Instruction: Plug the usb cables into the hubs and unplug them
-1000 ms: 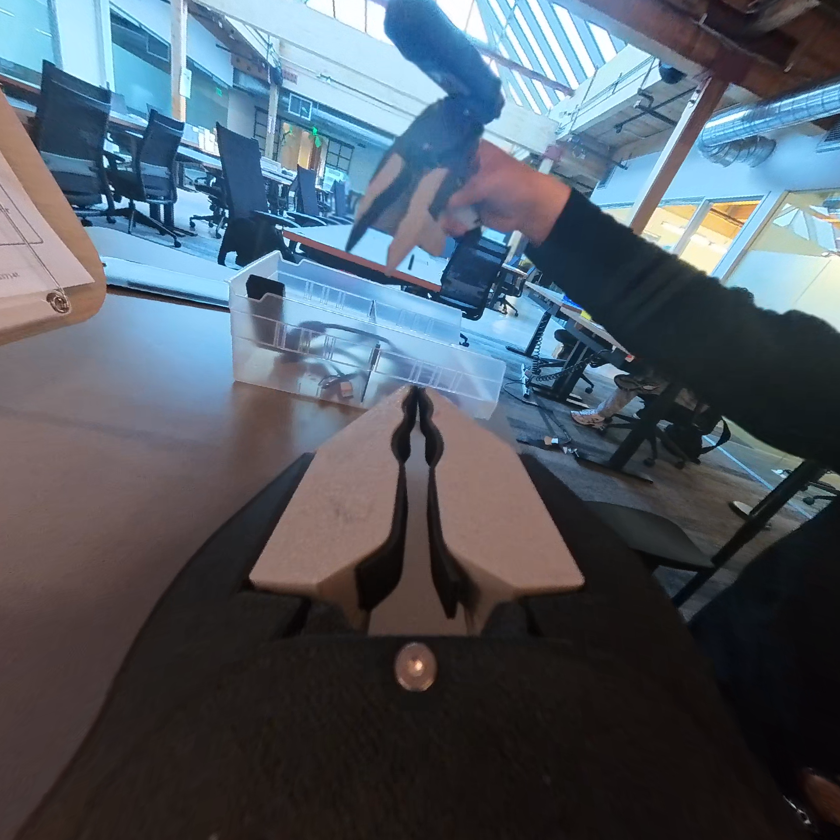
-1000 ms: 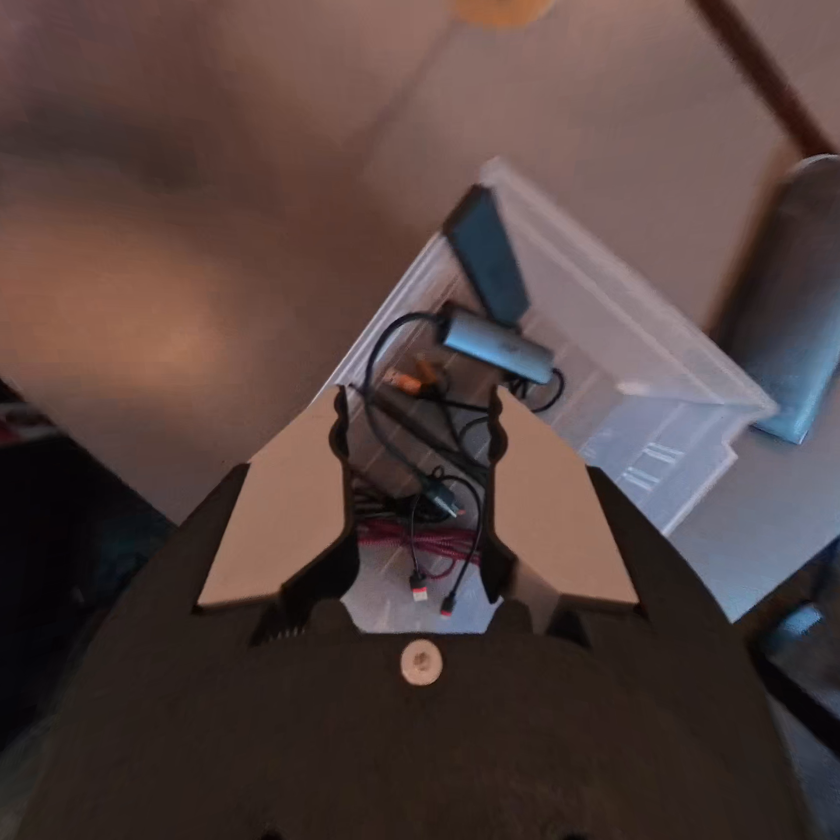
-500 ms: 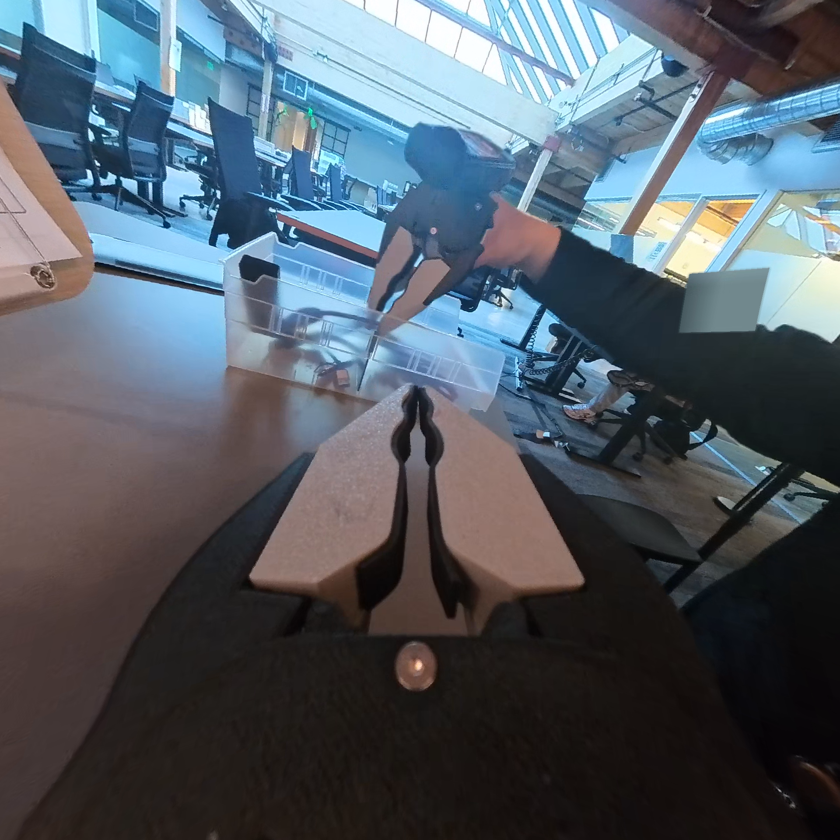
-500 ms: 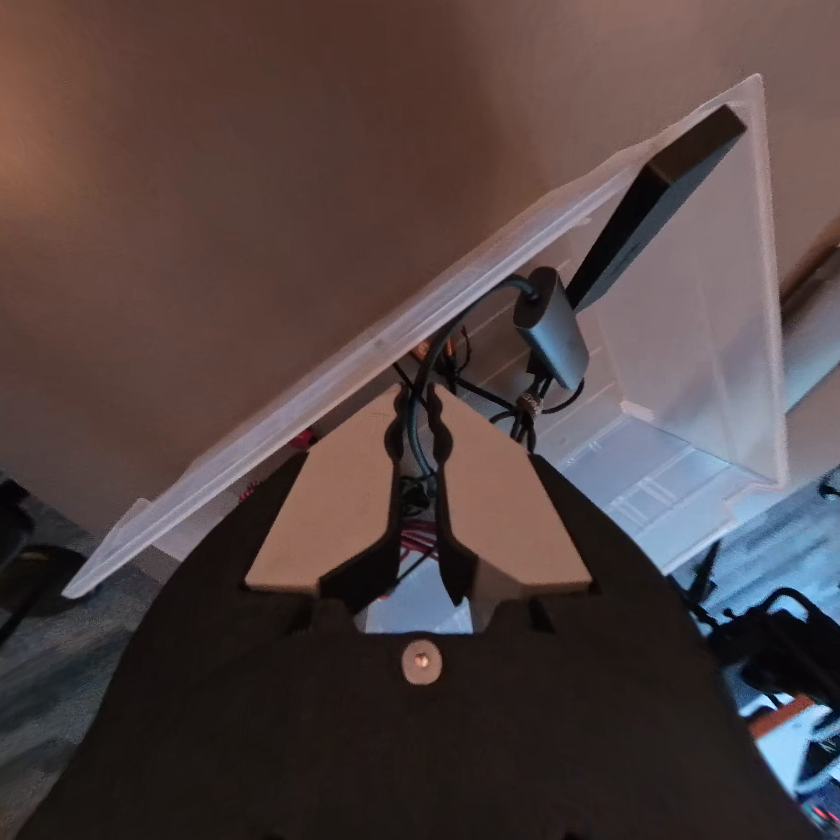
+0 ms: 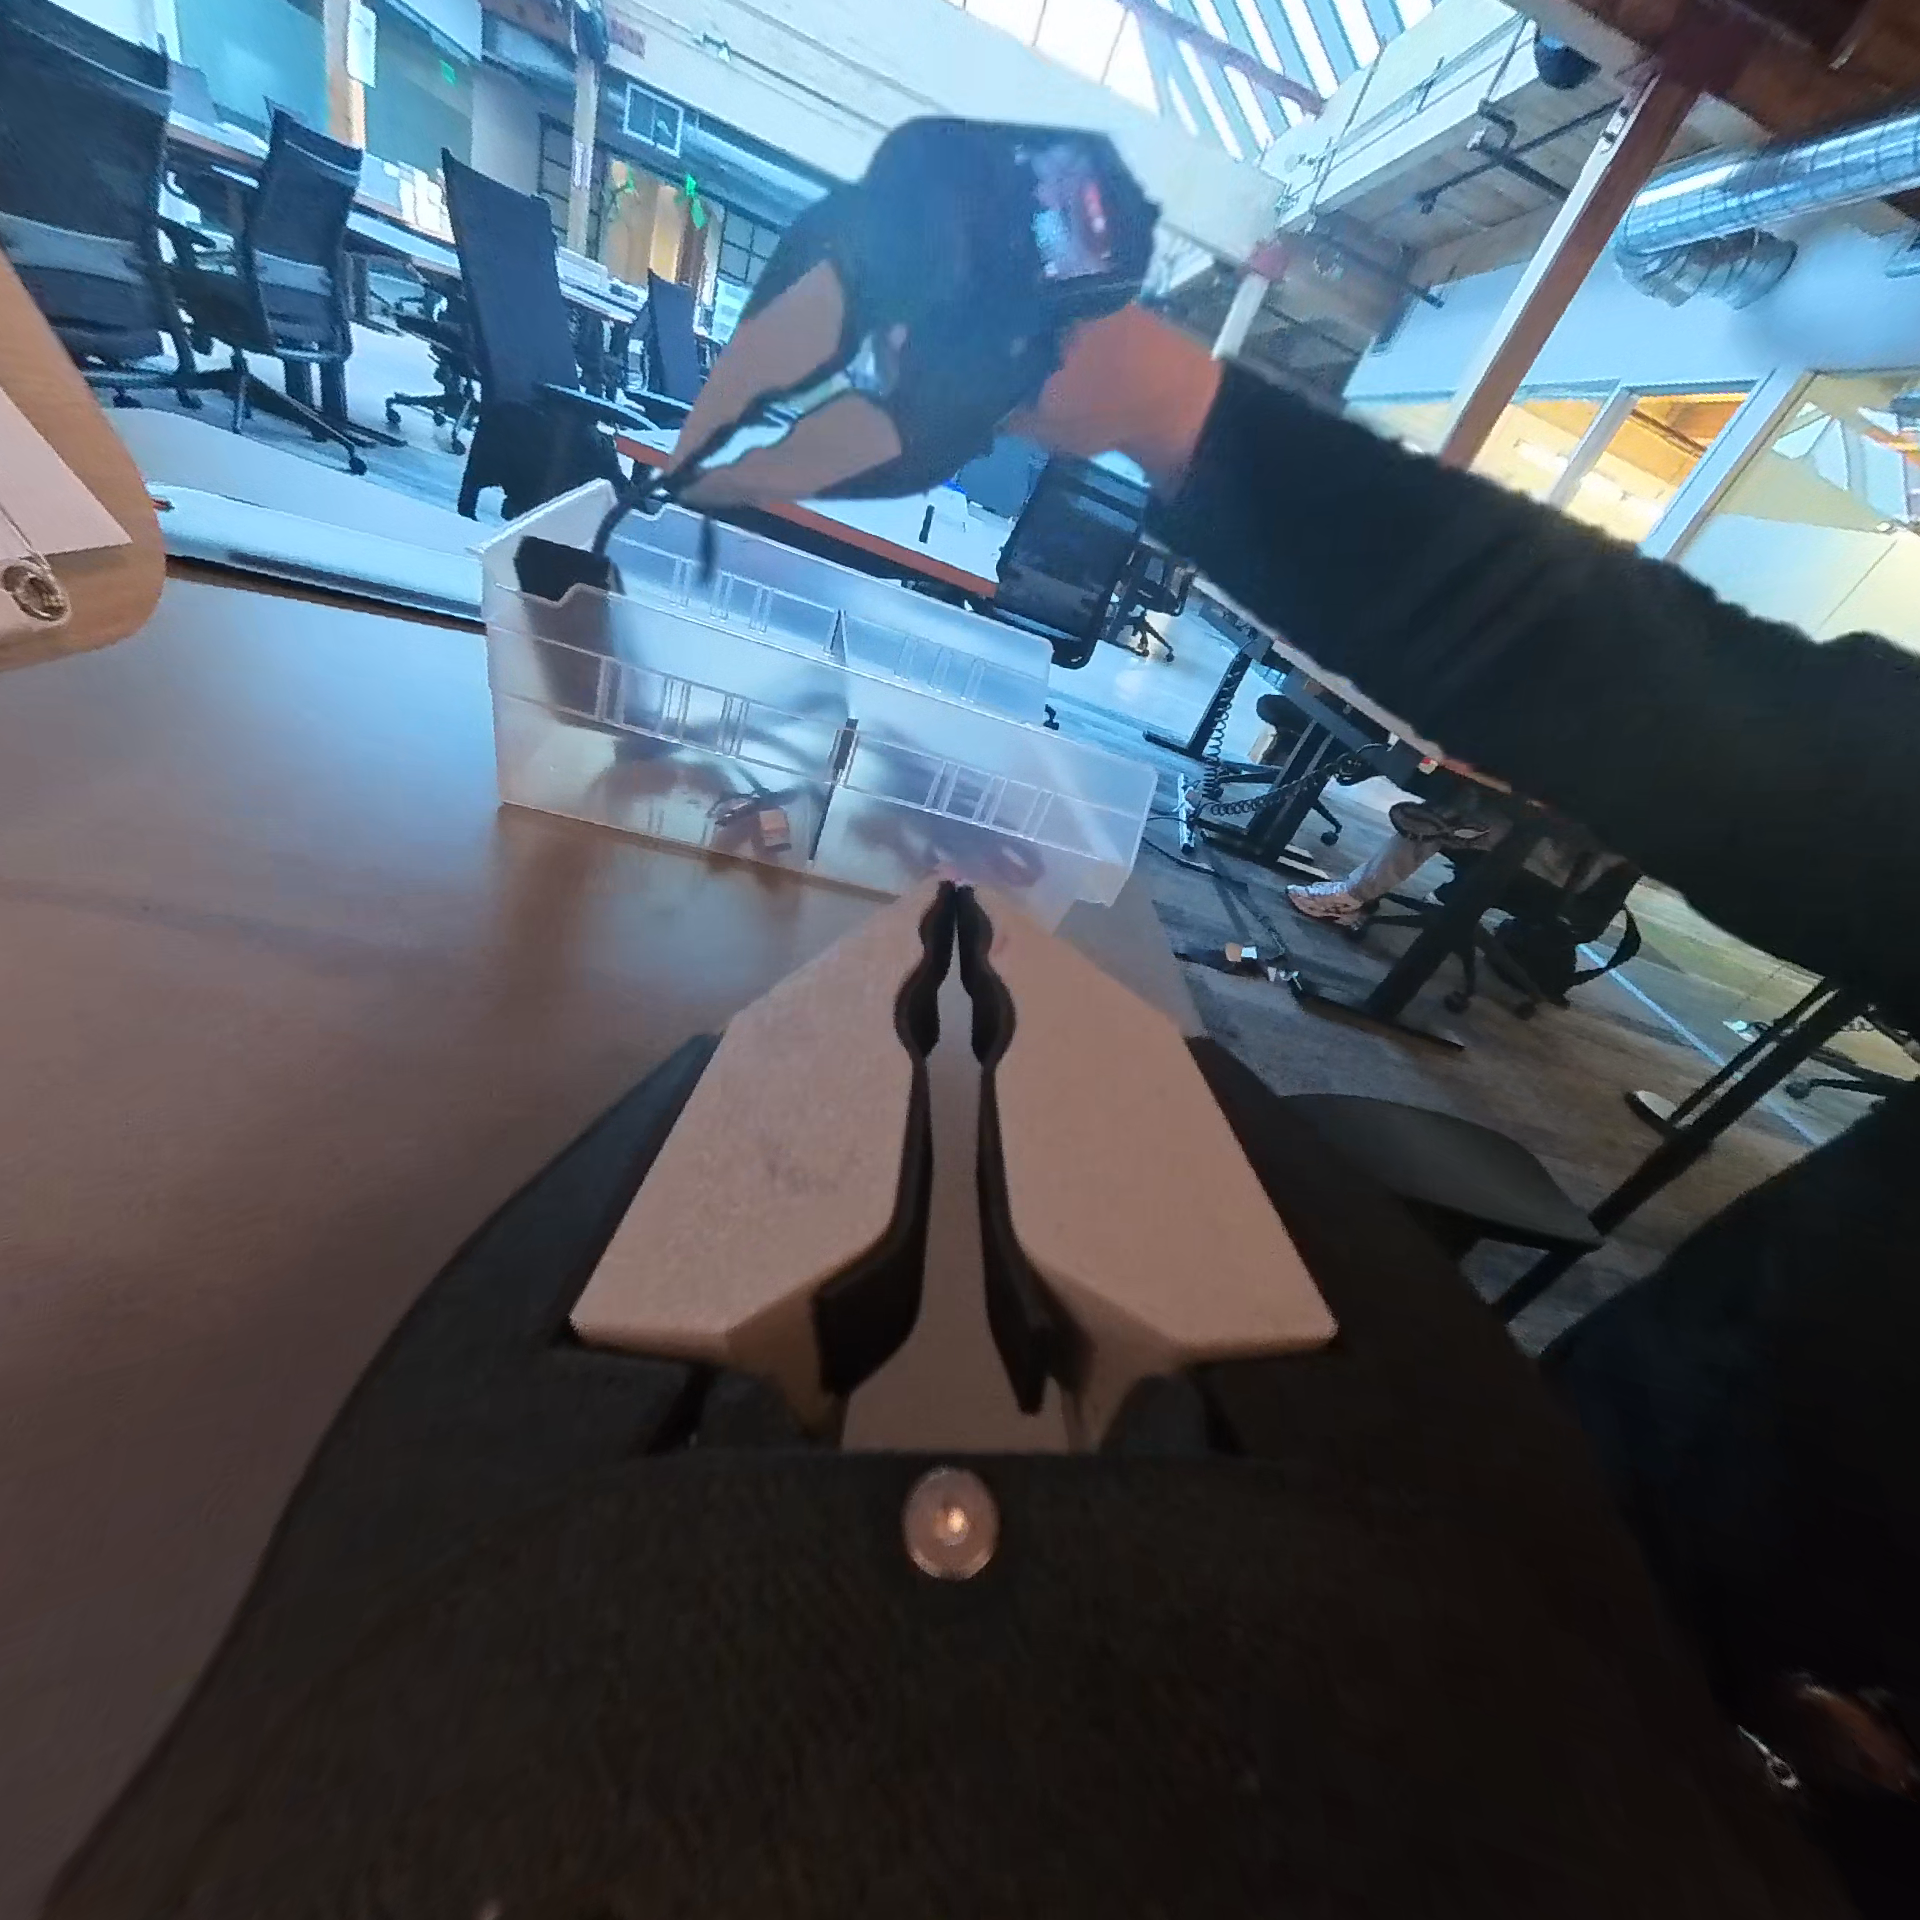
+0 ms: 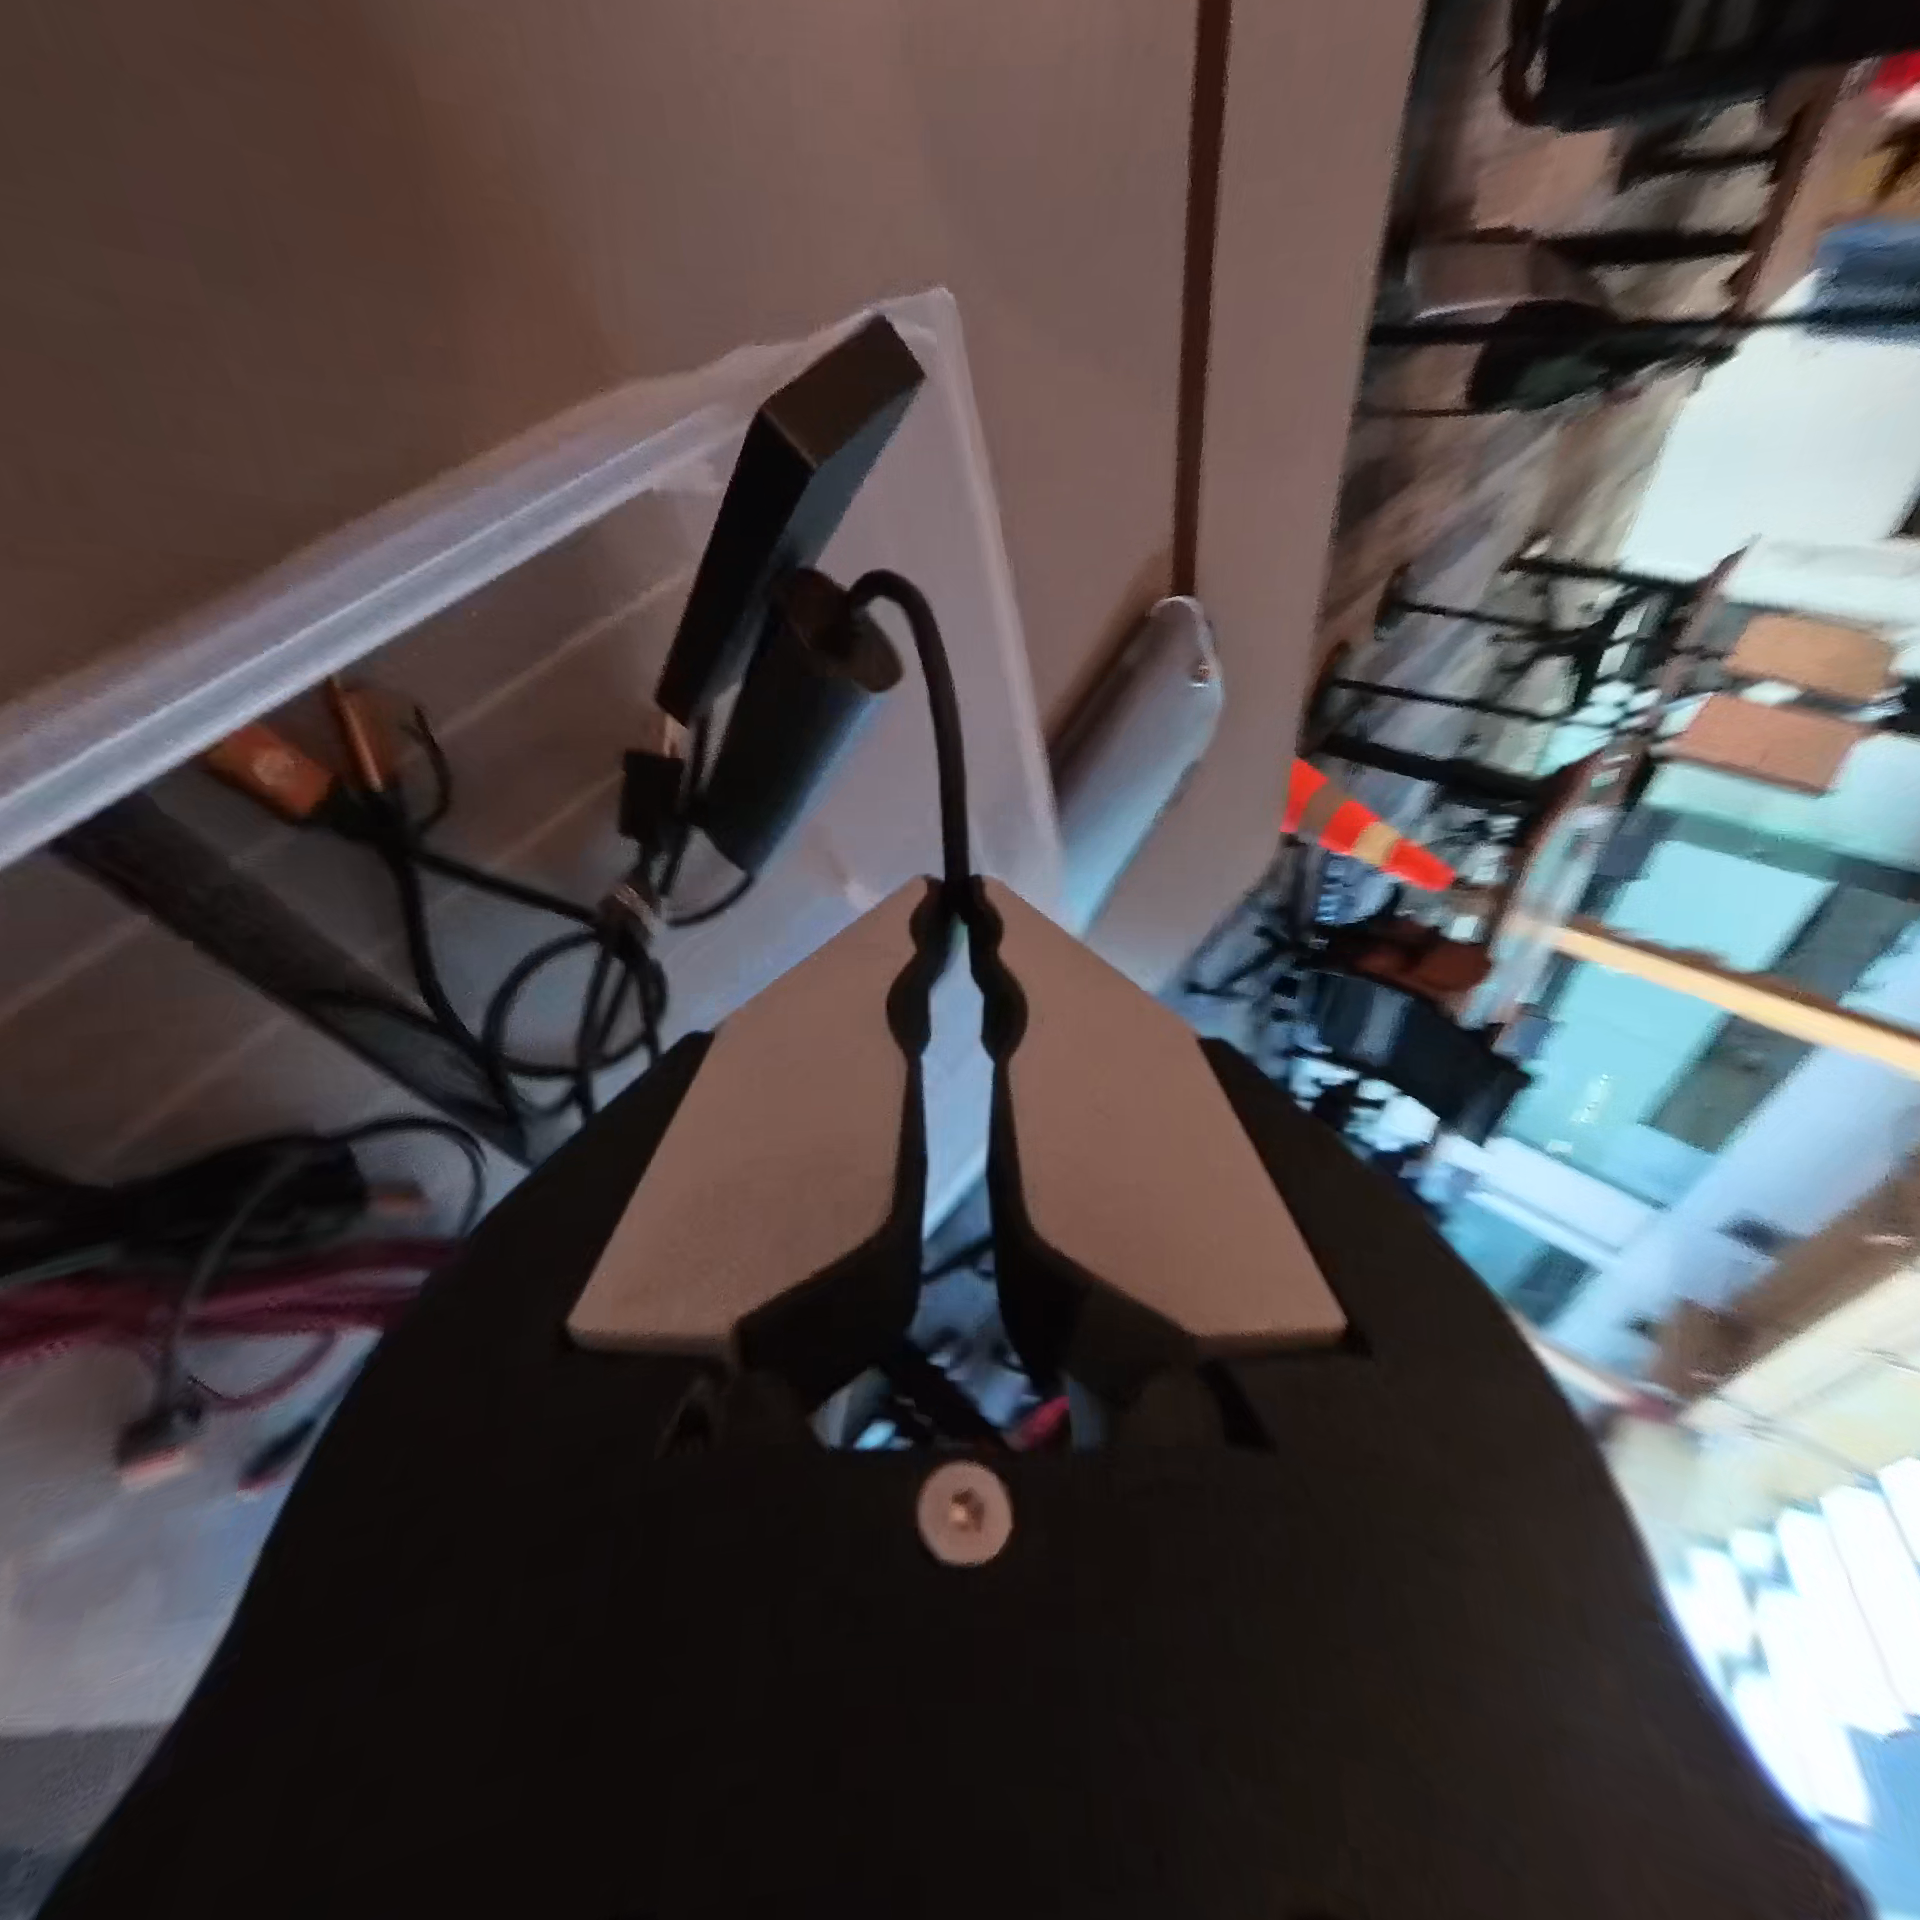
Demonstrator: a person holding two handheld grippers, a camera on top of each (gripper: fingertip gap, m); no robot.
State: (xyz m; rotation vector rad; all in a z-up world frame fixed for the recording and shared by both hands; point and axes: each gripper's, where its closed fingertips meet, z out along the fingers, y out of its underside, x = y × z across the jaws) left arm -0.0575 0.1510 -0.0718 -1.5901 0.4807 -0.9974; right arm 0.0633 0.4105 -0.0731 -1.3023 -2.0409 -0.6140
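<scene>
A clear plastic bin (image 5: 935,717) stands on the brown table (image 5: 260,935); it also shows in the right wrist view (image 6: 312,665). In it a black hub (image 6: 790,499) leans in the corner, with a grey hub (image 6: 790,748) beside it. My right gripper (image 6: 961,894) is shut on the grey hub's black cable (image 6: 940,707), just above the bin. The left wrist view shows it over the bin's far left end (image 5: 665,483), near the black hub (image 5: 561,571). My left gripper (image 5: 951,894) is shut and empty, low over the table in front of the bin.
Loose cables lie in the bin: orange-tipped ones (image 6: 270,758) and a red braided one (image 6: 208,1299). A wooden board (image 5: 62,540) sits at the table's left. The person's dark sleeve (image 5: 1507,644) reaches across from the right. The table edge drops off right of the bin. Tip to tip, the grippers are about 30 cm apart.
My right gripper came down into the bin, shut on the grey hub's cable, then rose and moved toward the bin's end with it. My left gripper has stayed shut in place.
</scene>
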